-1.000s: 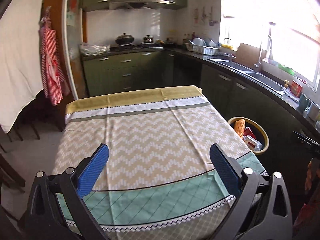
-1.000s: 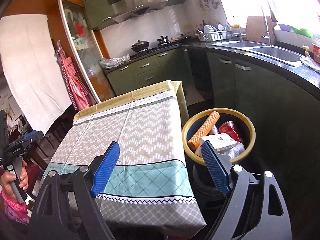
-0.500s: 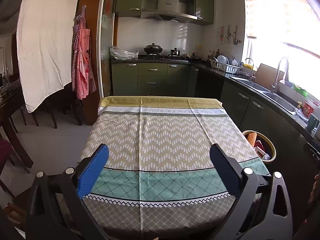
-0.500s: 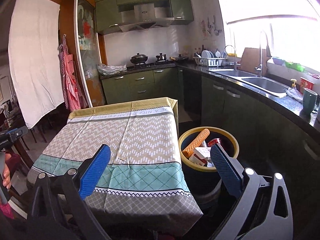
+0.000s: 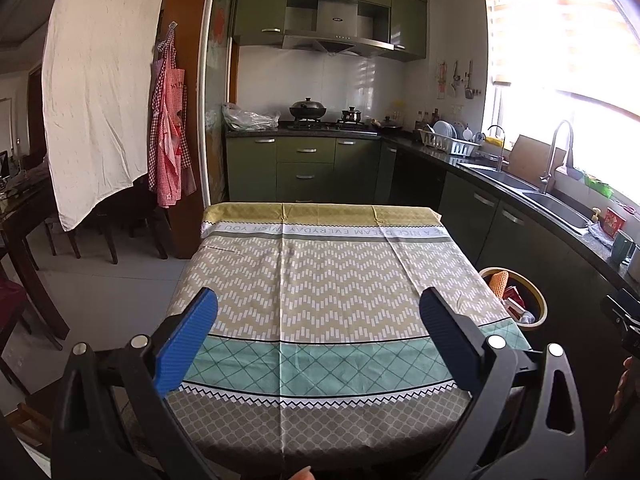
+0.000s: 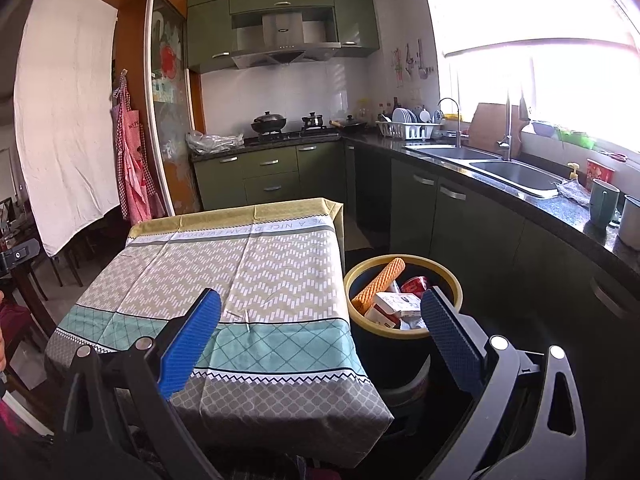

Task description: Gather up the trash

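Yellow-rimmed dark trash bin (image 6: pixel 403 336) stands on the floor just beside the right edge of the table, between the table and the green base cabinets. Its contents are the task's things, and they sit inside it, heaped to the rim.

Contents, as far as the right wrist view shows:
- orange netted foam sleeve (image 6: pixel 378 283), leaning on the rim, one end poking above it. Likely very light and squashy; a pinch anywhere along its length should hold, mid-length best to stop it swinging.
- white carton (image 6: pixel 396 305) with red print, lying flat on top. Light thin card, probably dents under a hard squeeze; take it across the narrow sides.
- red can or cup (image 6: pixel 416 283), half buried. Rounded and smooth, so likely slippery; grip across the body, not the rim.
- crumpled pale wrapping low in the bin, too hidden to name.

Tablecloth (image 5: pixel 340 280), chevron and teal-check pattern, covers the whole tabletop; no litter shows on it in either view. Judgement: collecting looks finished or near finished.

Left gripper (image 5: pixel 320 328): blue pads spread wide, nothing between them, aimed over the near table edge.
Right gripper (image 6: pixel 322 326): blue pads spread wide, nothing between them; the right pad overlaps the bin in view but touches nothing.
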Demonstrator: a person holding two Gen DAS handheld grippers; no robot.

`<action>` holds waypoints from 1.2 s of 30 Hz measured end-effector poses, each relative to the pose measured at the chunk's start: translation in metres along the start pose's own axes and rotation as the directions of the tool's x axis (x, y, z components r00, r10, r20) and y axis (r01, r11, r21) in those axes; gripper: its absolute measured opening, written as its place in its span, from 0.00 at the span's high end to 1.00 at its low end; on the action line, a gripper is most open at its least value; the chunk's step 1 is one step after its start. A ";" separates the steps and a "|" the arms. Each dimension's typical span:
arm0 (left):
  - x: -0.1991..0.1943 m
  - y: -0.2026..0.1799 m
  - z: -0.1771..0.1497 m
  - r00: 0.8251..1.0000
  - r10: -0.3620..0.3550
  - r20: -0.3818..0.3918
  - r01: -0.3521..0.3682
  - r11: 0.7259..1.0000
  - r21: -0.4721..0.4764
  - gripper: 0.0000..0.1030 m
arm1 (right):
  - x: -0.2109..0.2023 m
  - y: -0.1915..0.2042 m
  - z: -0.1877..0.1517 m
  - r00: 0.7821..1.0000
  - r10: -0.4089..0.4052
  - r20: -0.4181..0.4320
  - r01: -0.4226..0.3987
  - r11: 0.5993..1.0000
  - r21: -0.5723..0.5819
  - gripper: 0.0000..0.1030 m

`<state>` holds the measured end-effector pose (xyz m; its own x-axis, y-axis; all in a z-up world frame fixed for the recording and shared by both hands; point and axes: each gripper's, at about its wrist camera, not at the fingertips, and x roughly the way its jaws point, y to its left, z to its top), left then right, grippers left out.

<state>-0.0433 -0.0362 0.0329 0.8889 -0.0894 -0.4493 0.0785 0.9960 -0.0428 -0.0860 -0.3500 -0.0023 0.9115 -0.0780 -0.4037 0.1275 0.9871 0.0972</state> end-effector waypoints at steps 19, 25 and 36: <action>-0.007 -0.005 -0.001 0.999 -0.048 0.025 0.047 0.999 0.015 0.07 | 0.003 -0.003 0.002 1.000 0.003 0.000 -0.003 1.000 0.003 0.05; -0.006 -0.006 -0.002 0.999 -0.035 0.019 0.034 0.999 0.025 0.07 | 0.003 -0.003 0.002 1.000 0.001 0.001 -0.001 1.000 0.002 0.05; -0.005 -0.003 -0.002 0.999 -0.031 0.007 0.031 0.999 0.023 0.07 | 0.003 -0.002 0.001 1.000 0.004 0.002 -0.004 1.000 0.000 0.05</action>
<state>-0.0494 -0.0389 0.0336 0.8894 -0.1200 -0.4412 0.1160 0.9926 -0.0361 -0.0828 -0.3519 -0.0025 0.9128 -0.0746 -0.4015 0.1242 0.9873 0.0989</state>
